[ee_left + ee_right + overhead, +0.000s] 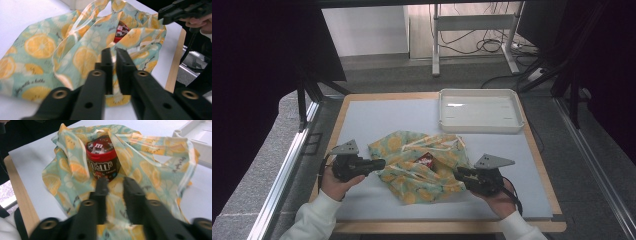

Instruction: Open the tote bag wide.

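Note:
A cloth bag (404,177) printed with lemon slices on pale green lies crumpled on the grey mat, its mouth gaping. Inside stands a red-lidded M&M's jar (101,157), also visible as a red spot (426,160) from above. My left gripper (382,162) comes in from the bag's left edge; in its own view the left gripper (114,53) has its jaws almost together with the bag (40,47) cloth pinched between them. My right gripper (458,172) is at the bag's right edge; in its own view the right gripper (115,182) has its jaws closed on a fold of the bag (155,167) just below the jar.
A white tray (482,127) sits at the back right of the mat, with nothing in it. The grey mat (377,115) covers a wooden table (544,165). Beyond the bag in the left gripper view, the right gripper (162,13) is held by a hand.

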A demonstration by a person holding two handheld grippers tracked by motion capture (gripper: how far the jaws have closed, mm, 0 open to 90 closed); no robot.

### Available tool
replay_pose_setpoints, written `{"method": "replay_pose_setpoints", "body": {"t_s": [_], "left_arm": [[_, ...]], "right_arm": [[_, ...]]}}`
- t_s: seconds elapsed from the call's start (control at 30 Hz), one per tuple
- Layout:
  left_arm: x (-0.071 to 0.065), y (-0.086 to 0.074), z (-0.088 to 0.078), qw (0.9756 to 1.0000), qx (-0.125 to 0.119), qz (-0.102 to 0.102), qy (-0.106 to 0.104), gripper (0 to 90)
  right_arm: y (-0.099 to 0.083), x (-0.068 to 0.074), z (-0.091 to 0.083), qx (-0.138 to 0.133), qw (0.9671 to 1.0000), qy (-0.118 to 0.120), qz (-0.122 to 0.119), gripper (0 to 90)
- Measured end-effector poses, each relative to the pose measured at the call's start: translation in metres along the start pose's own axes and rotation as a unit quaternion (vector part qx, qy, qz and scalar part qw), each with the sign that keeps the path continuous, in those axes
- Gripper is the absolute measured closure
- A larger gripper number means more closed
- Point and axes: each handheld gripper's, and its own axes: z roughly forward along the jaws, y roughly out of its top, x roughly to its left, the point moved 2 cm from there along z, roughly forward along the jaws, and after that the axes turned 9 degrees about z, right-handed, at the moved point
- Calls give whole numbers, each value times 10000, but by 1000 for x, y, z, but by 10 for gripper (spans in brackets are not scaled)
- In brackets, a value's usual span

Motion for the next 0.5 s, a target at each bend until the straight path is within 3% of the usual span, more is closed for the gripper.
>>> {"method": "replay_pose_setpoints", "body": {"t_s": [0.17,0.33,0.5], "left_arm": [[7,13,15,9999,118,31,-76,900],[14,32,37,9995,251,95,-159,900],[15,34,57,9985,410,67,-359,900]], "right_arm": [[12,-2,13,74,9999,106,-45,853],[35,-4,37,138,9997,156,-127,872],[41,-1,50,212,9994,221,-161,873]]}}
